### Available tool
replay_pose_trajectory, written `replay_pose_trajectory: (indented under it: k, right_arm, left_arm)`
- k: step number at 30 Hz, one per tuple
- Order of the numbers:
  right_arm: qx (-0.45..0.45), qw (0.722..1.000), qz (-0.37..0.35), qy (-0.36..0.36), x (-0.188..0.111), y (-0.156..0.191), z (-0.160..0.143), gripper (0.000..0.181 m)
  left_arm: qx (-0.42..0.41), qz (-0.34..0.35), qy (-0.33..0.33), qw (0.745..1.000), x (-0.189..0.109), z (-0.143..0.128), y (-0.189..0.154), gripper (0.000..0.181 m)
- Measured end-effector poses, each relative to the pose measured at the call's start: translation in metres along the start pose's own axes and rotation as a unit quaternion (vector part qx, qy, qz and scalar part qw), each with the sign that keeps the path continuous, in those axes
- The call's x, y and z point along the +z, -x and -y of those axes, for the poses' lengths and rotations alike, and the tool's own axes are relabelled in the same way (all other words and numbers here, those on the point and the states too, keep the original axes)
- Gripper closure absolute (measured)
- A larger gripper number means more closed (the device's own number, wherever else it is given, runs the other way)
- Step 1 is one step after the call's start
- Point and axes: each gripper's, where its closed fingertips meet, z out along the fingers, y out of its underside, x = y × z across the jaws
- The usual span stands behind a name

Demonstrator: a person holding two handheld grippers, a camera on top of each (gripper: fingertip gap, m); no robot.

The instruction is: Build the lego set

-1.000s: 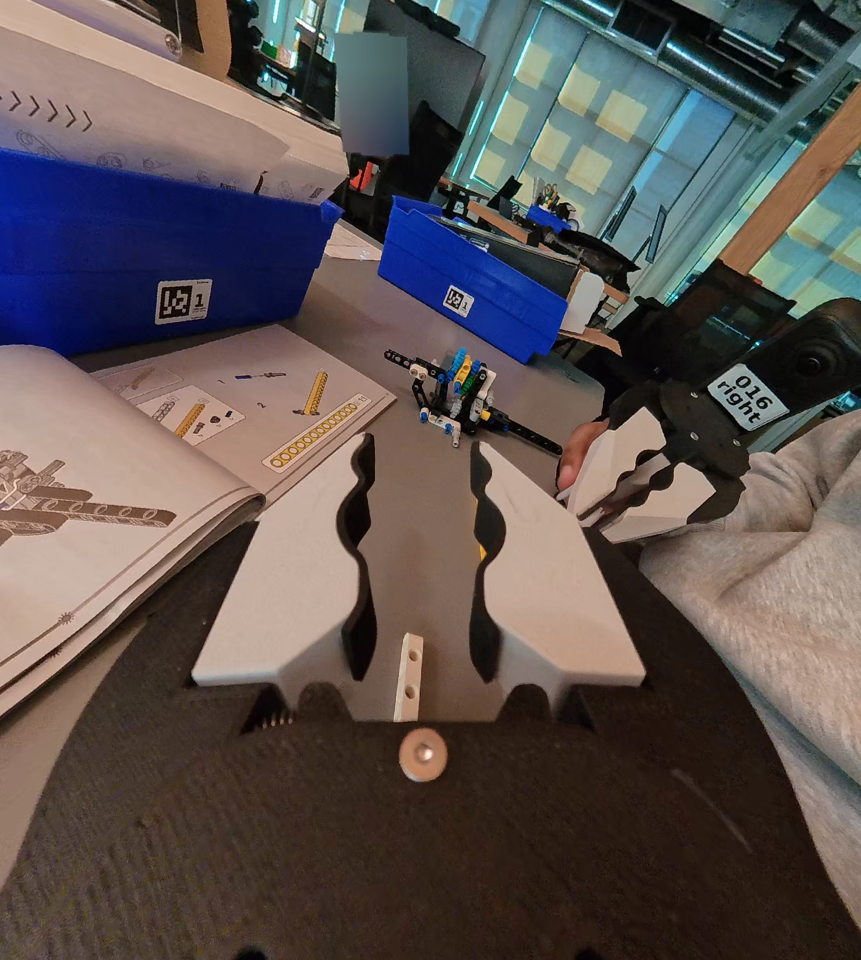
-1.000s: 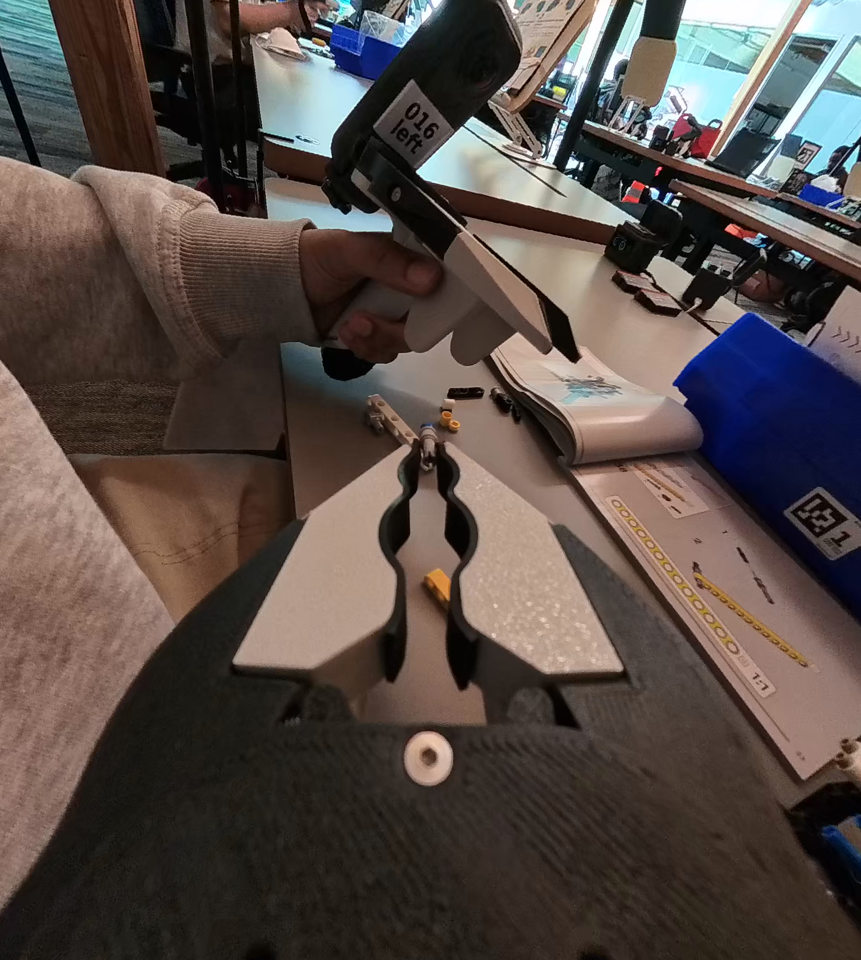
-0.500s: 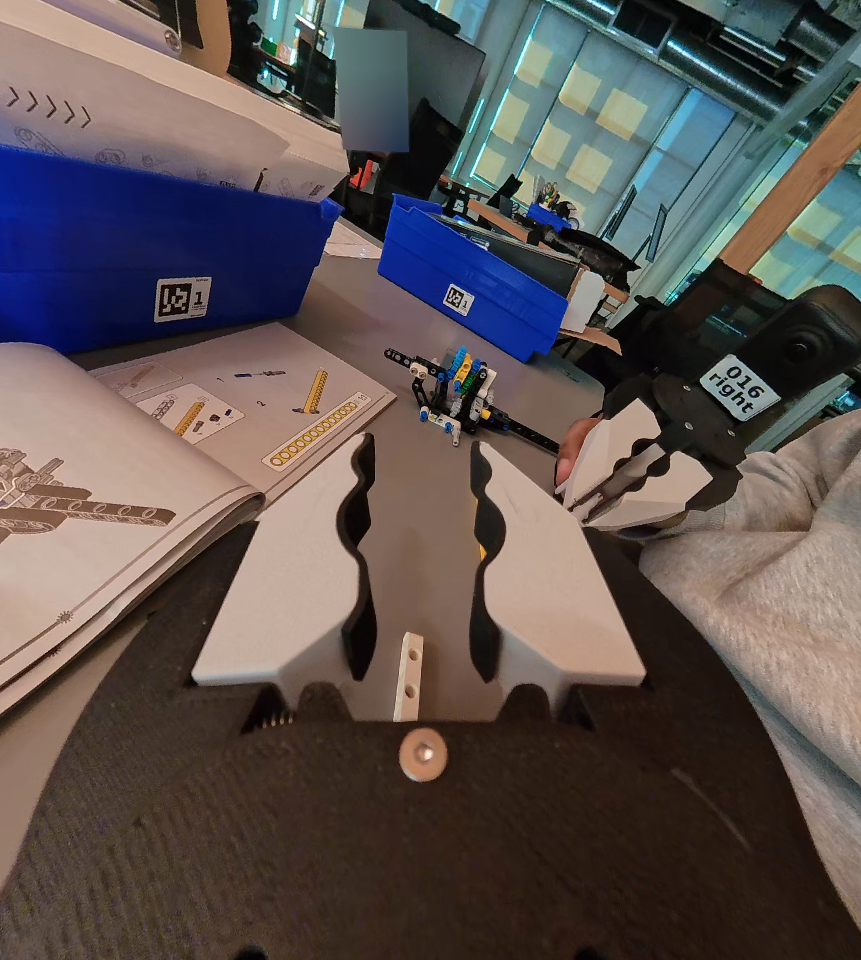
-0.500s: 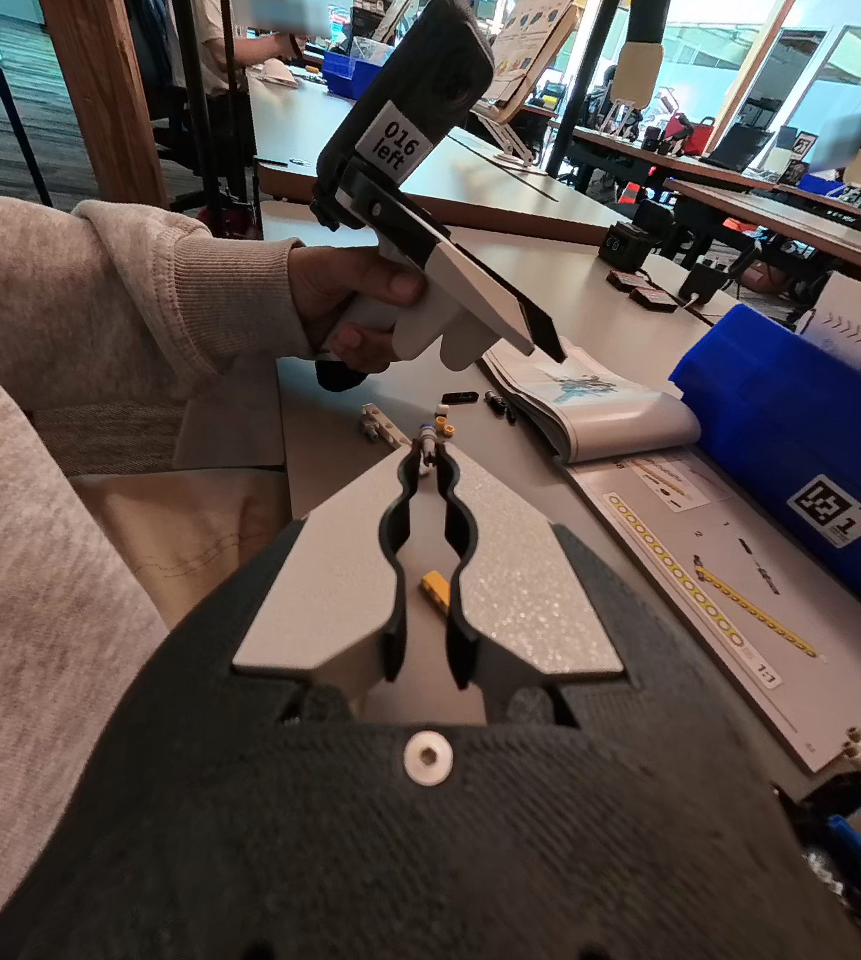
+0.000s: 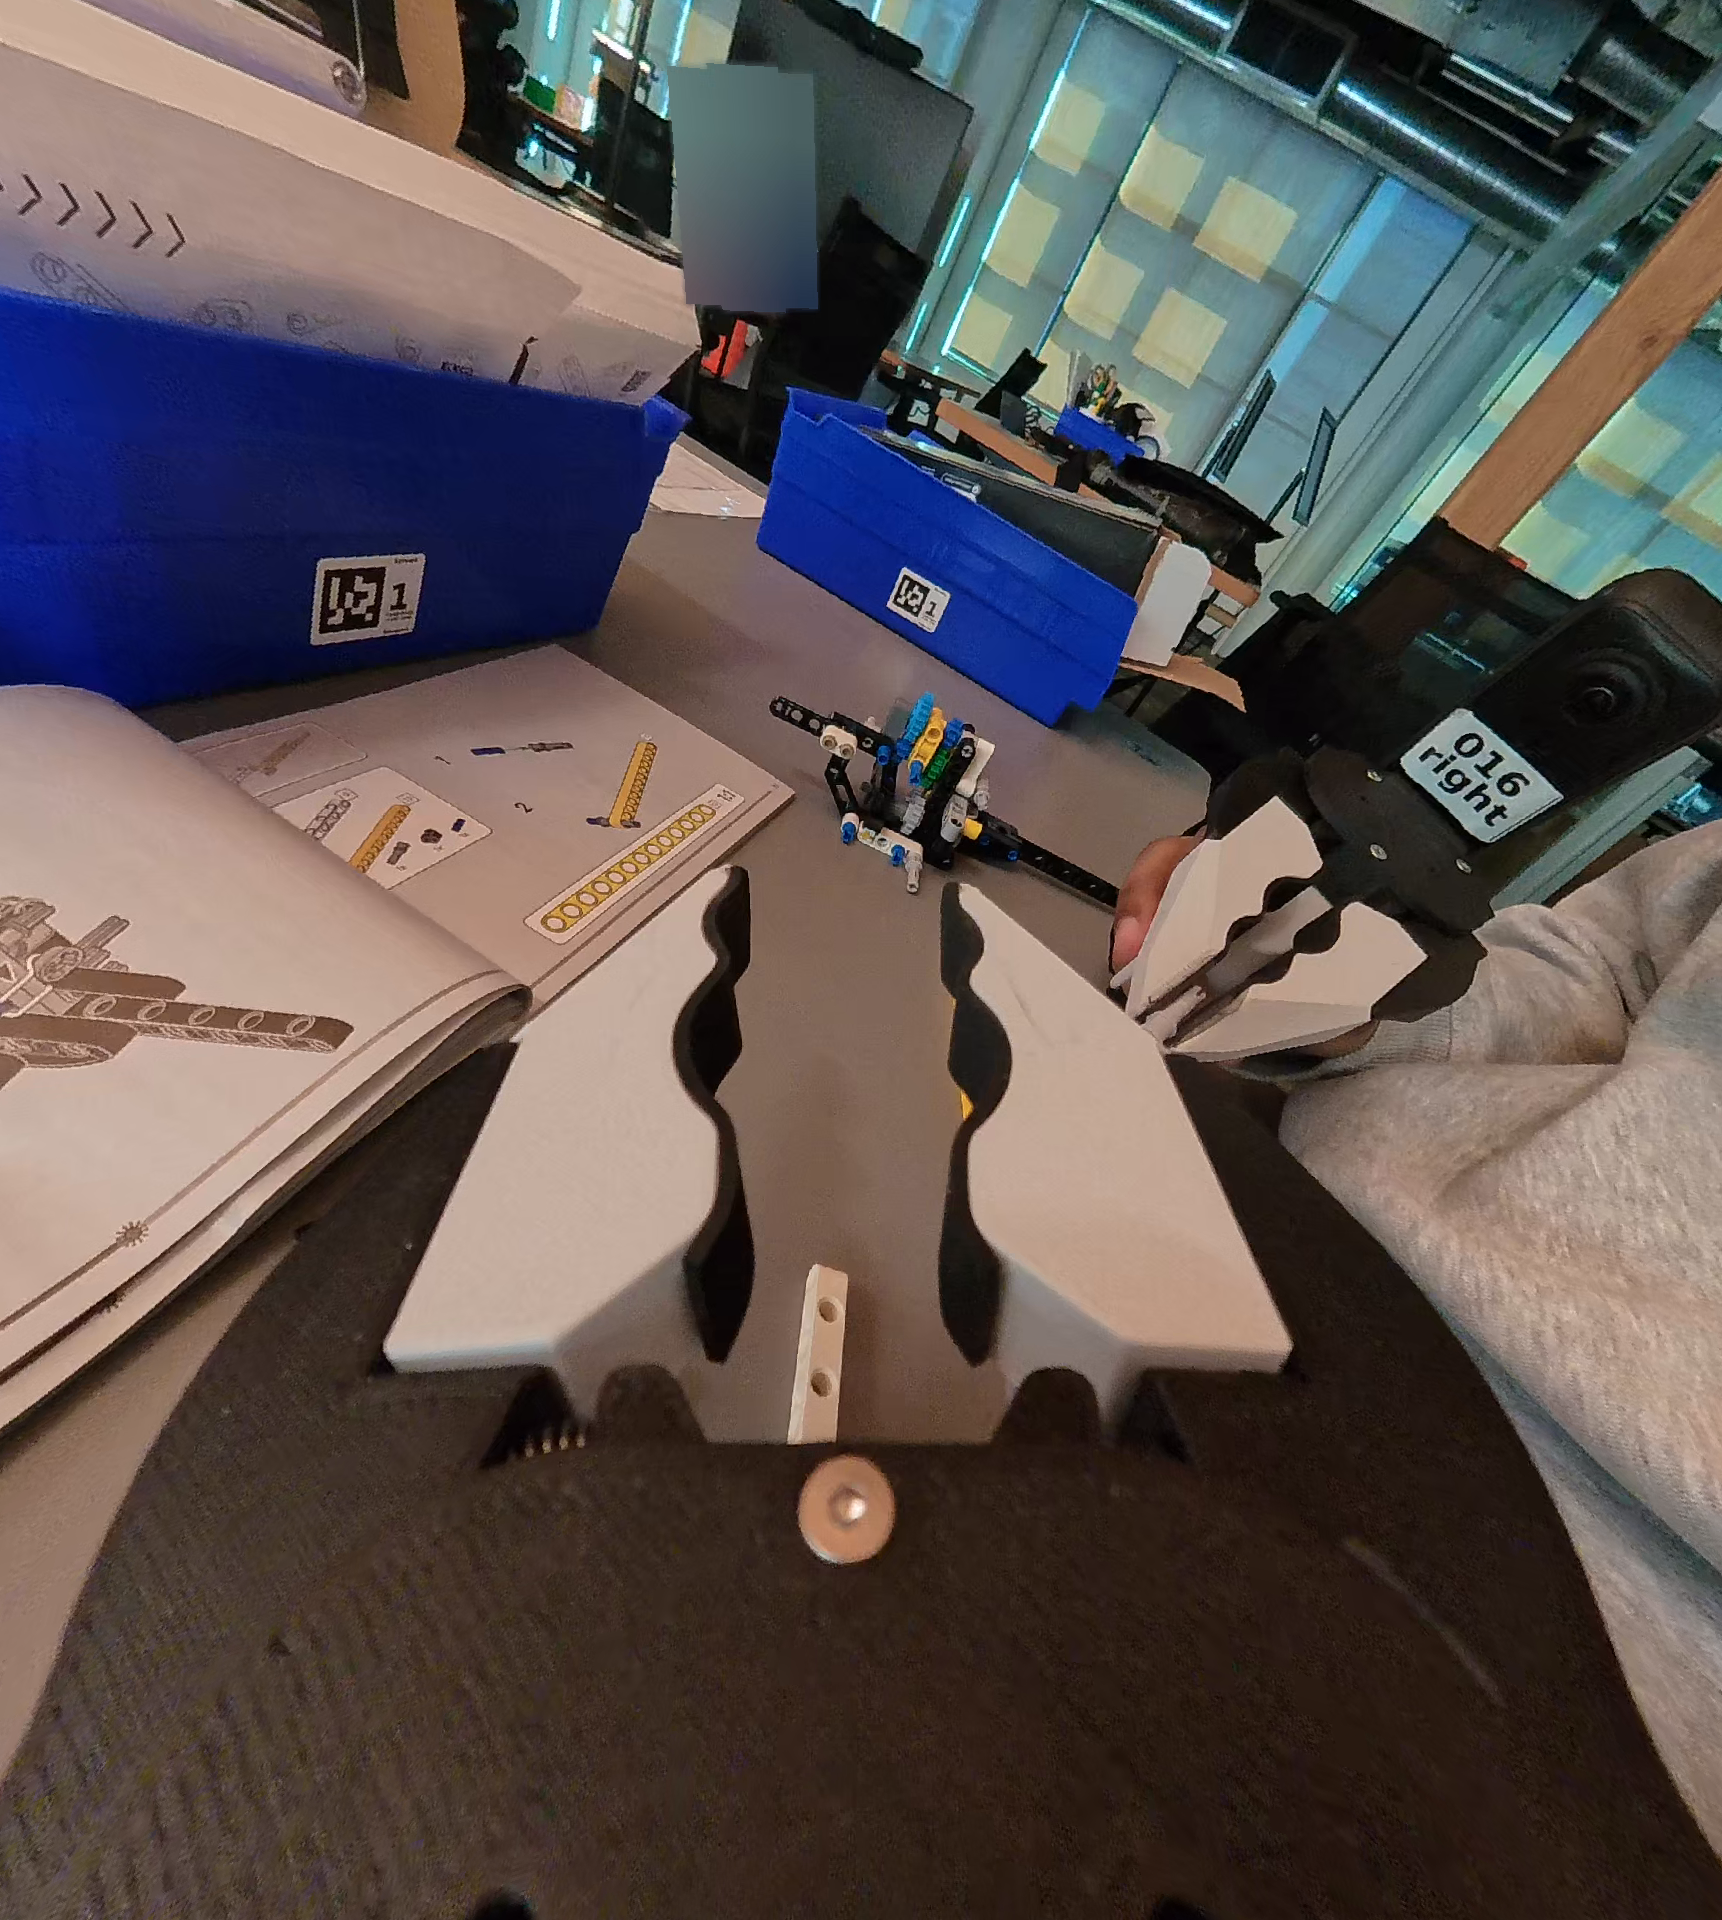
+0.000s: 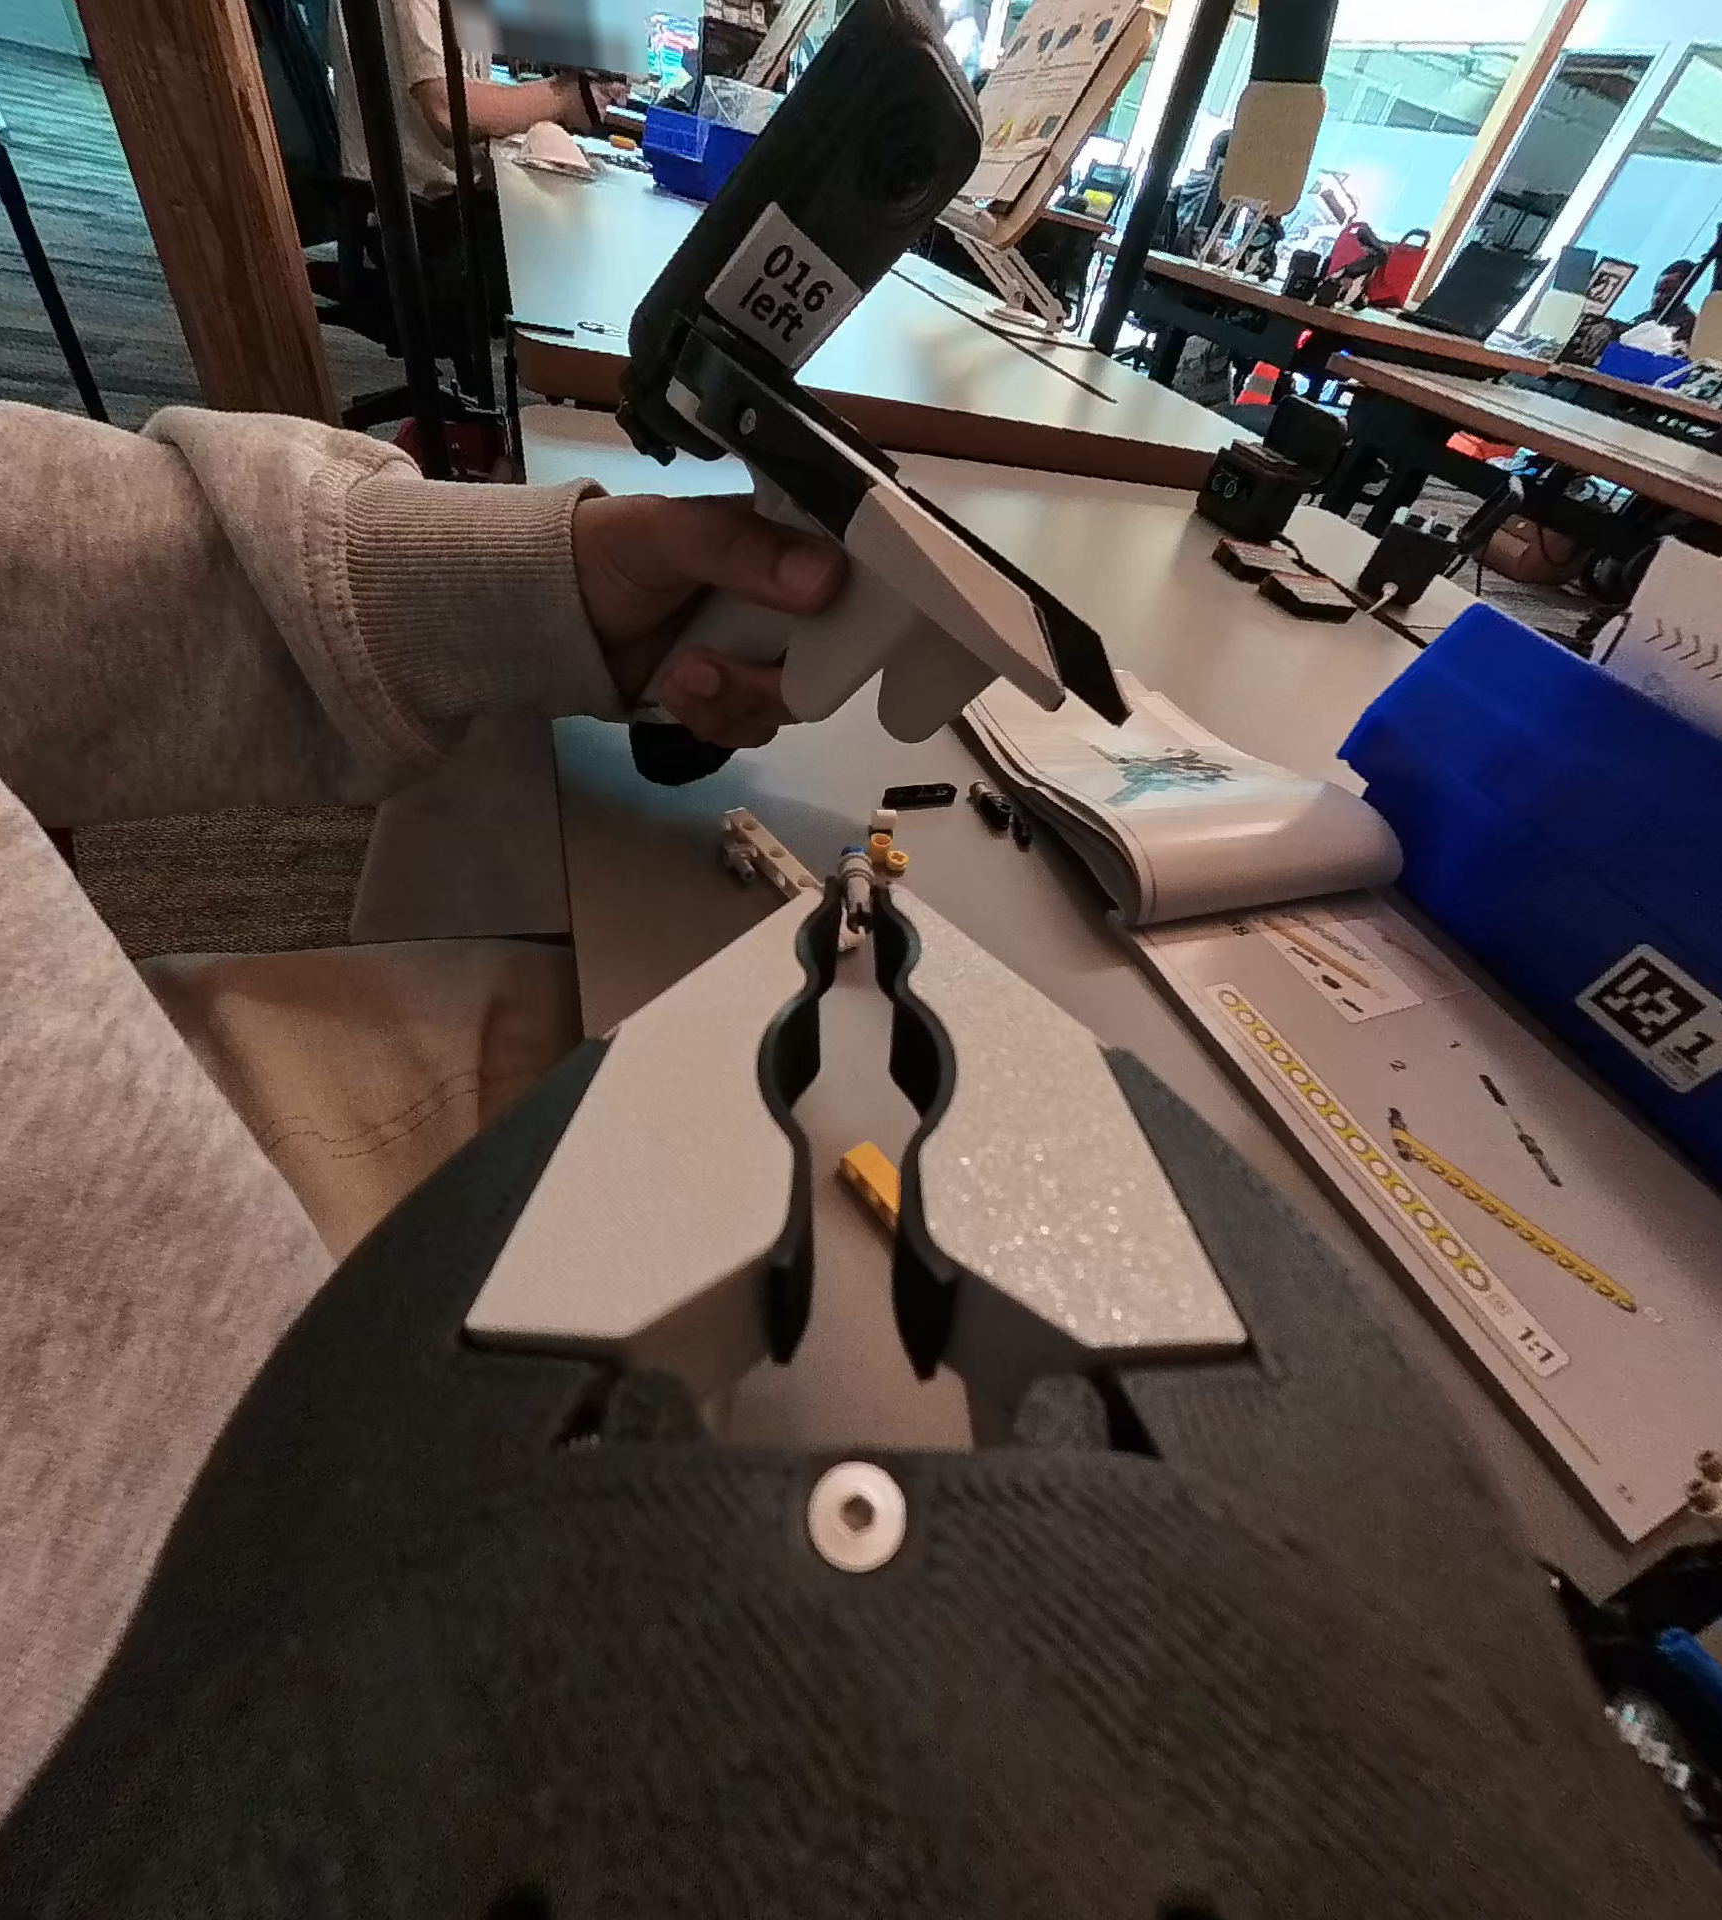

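Observation:
My left gripper (image 5: 841, 904) is open and empty, held above the grey table. Below it lie a white beam (image 5: 821, 1351) and a yellow piece (image 5: 963, 1101), which its right finger half hides. The partly built lego model (image 5: 914, 774), black with blue, yellow and green parts, stands just beyond its tips. My right gripper (image 6: 852, 904) is shut on a small white pin (image 6: 849, 883). It also shows at the right of the left wrist view (image 5: 1148, 1003). The yellow piece (image 6: 872, 1179) lies on the table under it. The left gripper (image 6: 1085, 675) hovers above the booklet.
An open instruction booklet (image 5: 213, 987) lies to the left, against a blue bin (image 5: 213, 520). A second blue bin (image 5: 940, 582) stands behind the model. Loose pieces lie near the table's edge: a white beam (image 6: 758, 857), small yellow pieces (image 6: 886, 844) and black pieces (image 6: 919, 795). A grey sleeve (image 5: 1563, 1247) fills the right.
The right gripper has tilted and shifted slightly while keeping hold of the pin. The left gripper stays open and has hardly moved.

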Motion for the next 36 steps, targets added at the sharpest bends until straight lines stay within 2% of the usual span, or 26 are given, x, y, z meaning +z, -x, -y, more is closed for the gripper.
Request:
replay_pose_trajectory:
  k: [1, 10, 16, 18, 21, 23, 27, 32, 36]
  right_arm:
    - [0.0, 1.0, 0.0, 0.0, 0.0, 0.0, 0.0, 0.177]
    - [0.009, 1.0, -0.001, -0.005, -0.001, -0.003, 0.001, 0.177]
    - [0.014, 1.0, -0.002, -0.007, -0.002, -0.004, 0.002, 0.177]
    - [0.017, 1.0, -0.003, -0.009, -0.002, -0.005, 0.002, 0.177]
    - [0.019, 1.0, -0.002, -0.009, -0.002, -0.005, 0.002, 0.177]
    - [0.018, 1.0, -0.003, -0.009, -0.002, -0.005, 0.002, 0.177]
    - [0.021, 0.999, -0.022, -0.026, -0.007, -0.013, 0.006, 0.177]
    - [0.041, 0.984, -0.144, -0.093, -0.051, -0.074, 0.027, 0.177]
    - [0.082, 0.98, -0.159, -0.09, -0.058, -0.091, 0.016, 0.177]
  left_arm:
    - [0.001, 0.001, -0.001, 1.0, 0.0, 0.0, 0.0, 0.147]
    - [-0.014, 0.026, -0.037, 0.999, -0.009, 0.012, 0.011, 0.148]
    - [-0.026, 0.073, -0.075, 0.994, -0.022, 0.024, 0.029, 0.148]
    - [-0.025, 0.131, -0.106, 0.985, -0.035, 0.034, 0.046, 0.147]
    - [-0.015, 0.248, -0.176, 0.952, -0.074, 0.051, 0.075, 0.147]
    - [-0.03, 0.283, -0.204, 0.937, -0.094, 0.055, 0.086, 0.147]
    - [-0.071, 0.269, -0.215, 0.936, -0.098, 0.054, 0.092, 0.147]
    - [-0.05, 0.263, -0.186, 0.945, -0.086, 0.05, 0.087, 0.148]
    - [-0.04, 0.255, -0.168, 0.951, -0.077, 0.047, 0.083, 0.149]
